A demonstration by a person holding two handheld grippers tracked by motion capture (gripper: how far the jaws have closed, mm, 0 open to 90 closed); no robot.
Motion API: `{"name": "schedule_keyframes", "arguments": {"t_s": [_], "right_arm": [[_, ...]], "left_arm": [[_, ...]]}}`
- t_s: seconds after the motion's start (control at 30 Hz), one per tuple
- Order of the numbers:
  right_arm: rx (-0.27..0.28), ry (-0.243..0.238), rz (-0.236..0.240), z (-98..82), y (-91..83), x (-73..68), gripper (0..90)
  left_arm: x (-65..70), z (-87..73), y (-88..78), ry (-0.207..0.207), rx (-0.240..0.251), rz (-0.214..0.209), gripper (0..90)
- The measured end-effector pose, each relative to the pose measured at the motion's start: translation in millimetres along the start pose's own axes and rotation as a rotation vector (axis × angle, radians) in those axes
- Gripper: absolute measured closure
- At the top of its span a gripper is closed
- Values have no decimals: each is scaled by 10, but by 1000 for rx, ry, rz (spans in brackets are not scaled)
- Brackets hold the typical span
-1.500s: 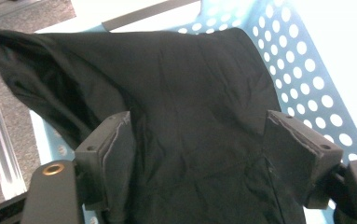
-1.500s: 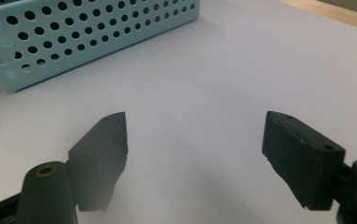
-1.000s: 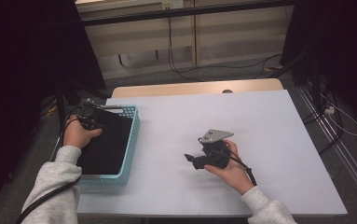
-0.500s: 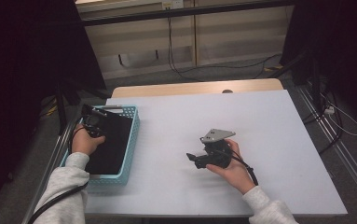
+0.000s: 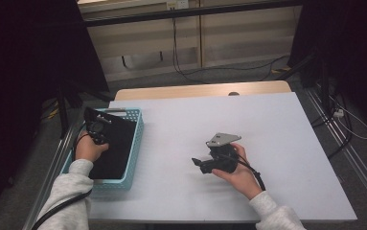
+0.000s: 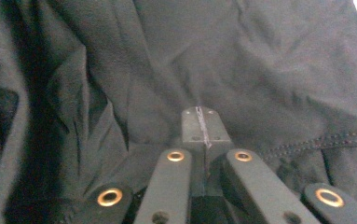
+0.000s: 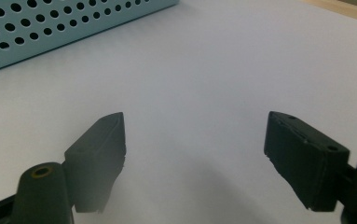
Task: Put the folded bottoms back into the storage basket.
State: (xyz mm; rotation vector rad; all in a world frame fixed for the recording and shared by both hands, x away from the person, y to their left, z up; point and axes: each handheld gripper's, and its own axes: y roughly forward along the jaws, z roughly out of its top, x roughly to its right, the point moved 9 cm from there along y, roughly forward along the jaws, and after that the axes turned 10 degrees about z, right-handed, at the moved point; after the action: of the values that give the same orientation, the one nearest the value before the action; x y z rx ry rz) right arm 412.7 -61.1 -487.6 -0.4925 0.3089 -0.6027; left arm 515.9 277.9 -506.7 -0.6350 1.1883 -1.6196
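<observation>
**Left claw sinks into the basket and pinches the dark cloth**

Lower than a second ago, the left claw [image 5: 96, 129] now sits down inside the pale blue perforated plastic basket [image 5: 134, 152] at the left edge of the white desk [image 5: 277, 143], and its jaws have just been closing. In the left gripper view they stand pressed together with a fold of the black fabric garment [image 6: 269, 74] pinched at their tips; the rest of the cloth lies crumpled in the basket. Grabbing a raised fold is likely the easiest way to lift soft fabric out. The right claw [image 5: 205, 164] rests on the desk, well apart from the basket, jaws spread wide over bare surface and holding nothing, probably parked there to take the cloth once it comes out.
</observation>
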Motion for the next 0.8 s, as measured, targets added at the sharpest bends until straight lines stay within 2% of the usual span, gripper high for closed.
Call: {"name": "schedule_keyframes", "arguments": {"t_s": [0.17,0.37,0.47,0.6,0.7,0.73,0.8], "right_arm": [[-3,-2,-2,-14,-1,6,197],[-1,-7,-3,-6,-8,-5,197],[-1,-6,-5,-5,-4,-6,197],[0,-11,-6,0,-3,-9,197],[9,-11,-9,15,-16,-4,197],[11,-11,-7,18,-18,-2,197],[11,-11,-8,18,-17,-1,197]], "left_arm": [[42,-58,-43,4,-26,-23,900],[137,-109,-83,-10,-23,-76,900],[138,-104,-101,0,-24,-67,900],[42,-72,-108,-25,-9,-54,900],[-114,-24,-148,-50,27,-15,900],[-157,-12,-158,-71,38,-7,900],[-247,-13,-164,-92,32,1,900]]}}
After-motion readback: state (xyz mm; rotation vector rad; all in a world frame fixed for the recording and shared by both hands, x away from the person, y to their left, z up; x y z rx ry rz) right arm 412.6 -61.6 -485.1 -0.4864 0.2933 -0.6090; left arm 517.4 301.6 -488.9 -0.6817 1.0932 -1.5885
